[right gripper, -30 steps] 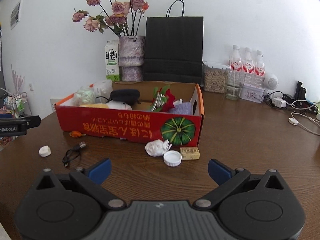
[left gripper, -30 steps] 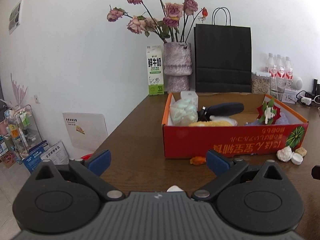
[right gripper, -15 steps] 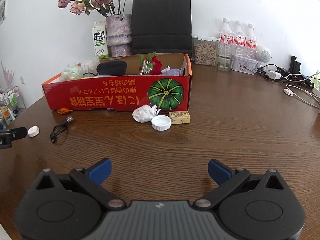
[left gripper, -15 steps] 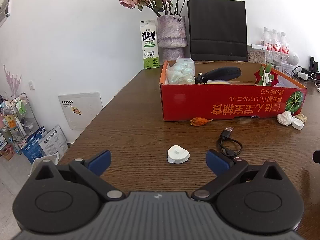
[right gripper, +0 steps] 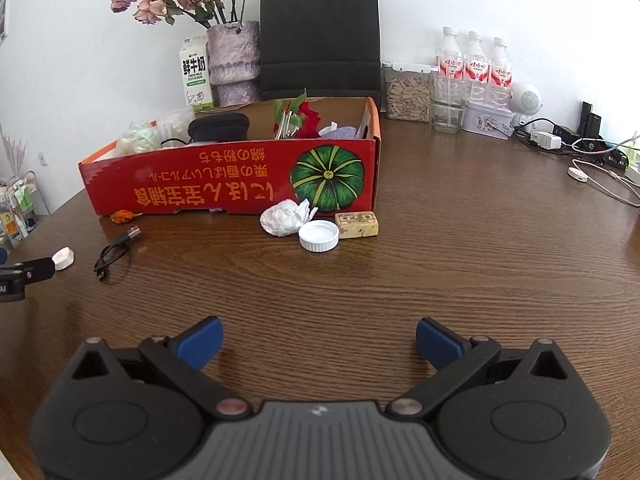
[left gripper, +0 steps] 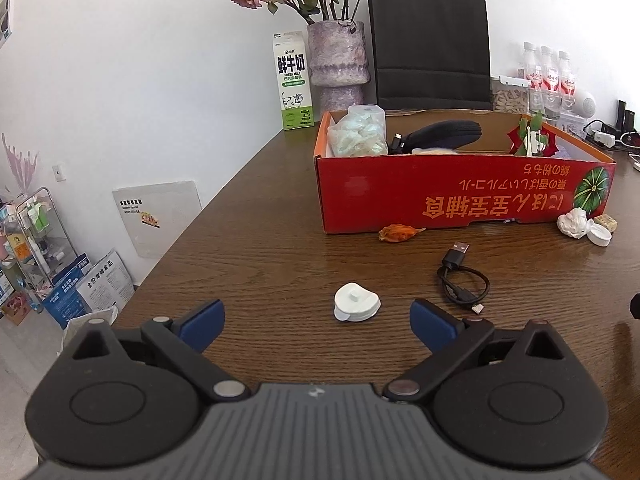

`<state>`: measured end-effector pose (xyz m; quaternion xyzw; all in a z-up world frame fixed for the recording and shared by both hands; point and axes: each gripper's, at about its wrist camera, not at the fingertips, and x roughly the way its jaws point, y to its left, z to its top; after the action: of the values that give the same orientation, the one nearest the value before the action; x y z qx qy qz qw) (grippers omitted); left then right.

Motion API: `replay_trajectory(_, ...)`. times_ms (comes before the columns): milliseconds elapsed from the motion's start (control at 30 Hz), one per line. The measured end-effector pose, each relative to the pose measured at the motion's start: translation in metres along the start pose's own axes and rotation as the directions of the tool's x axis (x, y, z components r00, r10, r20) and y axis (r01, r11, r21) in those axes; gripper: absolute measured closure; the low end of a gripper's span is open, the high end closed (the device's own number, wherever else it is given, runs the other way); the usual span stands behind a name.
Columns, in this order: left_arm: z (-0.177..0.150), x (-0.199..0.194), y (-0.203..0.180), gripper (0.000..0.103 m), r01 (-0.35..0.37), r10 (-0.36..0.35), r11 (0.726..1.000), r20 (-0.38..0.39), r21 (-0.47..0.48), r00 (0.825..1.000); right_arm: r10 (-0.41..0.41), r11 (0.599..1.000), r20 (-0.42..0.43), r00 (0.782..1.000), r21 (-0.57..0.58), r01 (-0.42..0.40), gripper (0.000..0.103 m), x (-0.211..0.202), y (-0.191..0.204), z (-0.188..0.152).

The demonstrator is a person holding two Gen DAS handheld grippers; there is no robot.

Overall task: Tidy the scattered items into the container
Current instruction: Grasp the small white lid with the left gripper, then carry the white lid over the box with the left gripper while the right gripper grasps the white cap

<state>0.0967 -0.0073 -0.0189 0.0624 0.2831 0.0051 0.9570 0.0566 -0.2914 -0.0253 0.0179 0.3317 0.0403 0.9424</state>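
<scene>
Beside red box (right gripper: 224, 184): cable (right gripper: 114, 250), cap (right gripper: 319, 235), tissue (right gripper: 285, 218).

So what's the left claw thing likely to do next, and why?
Probably ease the left gripper forward until its fingers flank the small white plastic piece. That piece lies loose on the table, just ahead of the closing fingers, untouched and outside the red box.

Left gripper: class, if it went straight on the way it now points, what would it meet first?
Most likely the small white plastic piece on the table, lying just ahead between the fingertips of the left gripper, whose jaws are closing with nothing between them yet. Depth is uncertain; it might touch bare tabletop first.
</scene>
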Motion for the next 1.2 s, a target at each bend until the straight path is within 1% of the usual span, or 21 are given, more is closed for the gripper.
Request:
replay_trajectory(33,0.001,0.003,-0.001,0.007,0.001,-0.001,1.000,-0.005,0.006,1.000,-0.001,1.000,0.000,1.000,0.000,0.001,0.000,0.000,0.000,0.000)
replay_trajectory(67,0.003,0.008,-0.002,0.013,0.001,-0.001,1.000,-0.013,0.011,1.000,-0.001,1.000,0.000,1.000,0.000,0.001,0.000,0.000,0.000,0.000)
replay_trajectory(100,0.004,0.012,-0.002,0.023,0.003,-0.002,1.000,-0.022,0.012,1.000,-0.001,1.000,0.000,1.000,0.000,0.001,0.000,0.000,0.000,0.000)
replay_trajectory(133,0.004,0.017,-0.002,0.031,0.007,-0.007,1.000,-0.035,0.013,0.999,-0.001,1.000,0.000,1.000,0.000,0.001,0.000,0.000,0.000,0.000)
replay_trajectory(167,0.005,0.021,-0.002,0.049,0.023,-0.023,1.000,-0.042,0.007,0.999,0.000,1.000,0.000,1.000,-0.001,0.000,0.000,0.000,0.000,0.000)
replay_trajectory(200,0.006,0.022,0.000,0.078,0.048,-0.049,0.999,-0.039,-0.007,0.998,0.000,1.000,0.000,1.000,-0.001,0.000,0.000,0.000,0.000,0.000)
replay_trajectory(267,0.008,0.023,0.001,0.081,0.065,-0.066,0.998,-0.046,-0.027,0.997,0.000,1.000,0.000,1.000,-0.001,0.000,0.000,0.000,0.000,0.000)
replay_trajectory(333,0.007,0.022,0.002,0.081,0.076,-0.077,0.996,-0.035,-0.039,0.996,-0.001,1.000,0.000,1.000,-0.001,0.001,0.000,0.000,0.000,-0.001)
replay_trajectory(500,0.004,0.020,0.004,0.081,0.068,-0.070,0.996,-0.028,-0.051,0.997,-0.004,1.000,-0.005,1.000,-0.010,0.004,0.000,0.001,0.002,0.000)
replay_trajectory(700,0.005,0.012,0.007,0.081,0.063,-0.063,0.996,-0.002,-0.059,0.998,0.012,0.999,0.002,1.000,-0.032,-0.012,0.000,0.003,0.012,0.004)
replay_trajectory(867,0.008,0.007,0.010,0.081,0.060,-0.059,0.996,0.024,-0.068,0.998,-0.016,1.000,0.024,1.000,-0.023,0.016,0.000,0.005,0.009,0.017)
replay_trajectory(967,0.010,0.006,0.010,0.081,0.061,-0.058,0.996,0.035,-0.072,0.998,-0.044,0.999,0.053,0.998,-0.016,0.045,0.001,0.005,0.003,0.026)
replay_trajectory(1033,0.011,0.005,0.008,0.081,0.064,-0.062,0.995,0.040,-0.070,0.997,-0.047,0.999,0.060,0.997,-0.012,0.048,0.004,0.008,-0.002,0.032)
replay_trajectory(1133,0.012,0.003,0.006,0.081,0.065,-0.062,0.995,0.051,-0.071,0.997,-0.061,0.998,0.054,0.997,-0.015,0.062,0.012,0.018,-0.004,0.041)
replay_trajectory(1200,0.014,0.002,0.004,0.081,0.069,-0.065,0.995,0.062,-0.070,0.996,-0.059,0.998,0.046,0.997,-0.018,0.060,0.021,0.026,-0.003,0.045)
